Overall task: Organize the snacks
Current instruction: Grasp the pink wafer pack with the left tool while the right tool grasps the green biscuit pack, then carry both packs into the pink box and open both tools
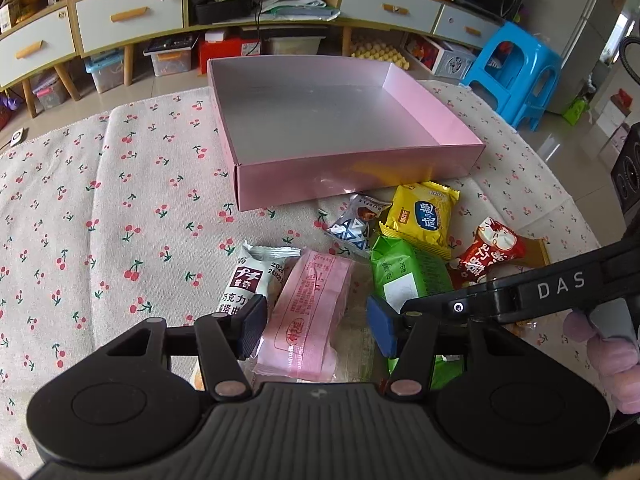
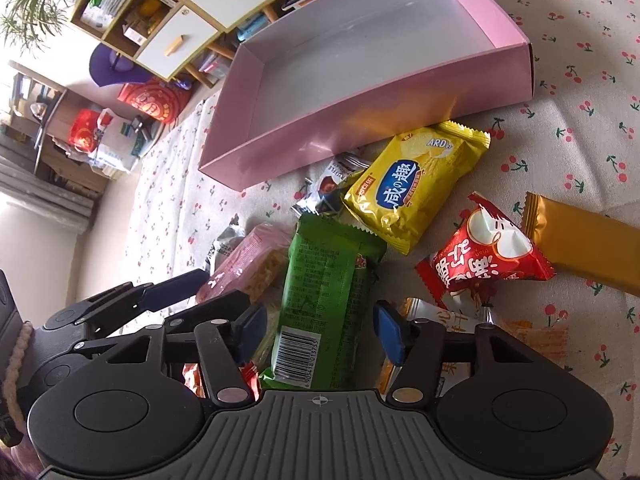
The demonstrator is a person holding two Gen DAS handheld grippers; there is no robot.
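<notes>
An empty pink box (image 1: pixel 340 176) (image 2: pixel 320 136) lies on the cherry-print cloth. A pile of snacks lies in front of it. My left gripper (image 1: pixel 318 326) is open, its pads on either side of a pink wafer pack (image 1: pixel 310 312), also seen in the right wrist view (image 2: pixel 248 260). My right gripper (image 2: pixel 320 334) is open, its pads on either side of a green pack (image 2: pixel 324 300) (image 1: pixel 404 276). Beside them lie a yellow cracker pack (image 1: pixel 420 218) (image 2: pixel 412 188), a red pack (image 1: pixel 488 252) (image 2: pixel 484 256), a white chocolate bar (image 1: pixel 250 276) and a silver-blue pack (image 1: pixel 352 224).
A gold bar pack (image 2: pixel 588 244) lies at the right. More orange packs (image 2: pixel 536 336) lie under the right gripper. Beyond the table stand drawers (image 1: pixel 128 20), floor bins and a blue stool (image 1: pixel 516 68). The cloth left of the snacks shows bare.
</notes>
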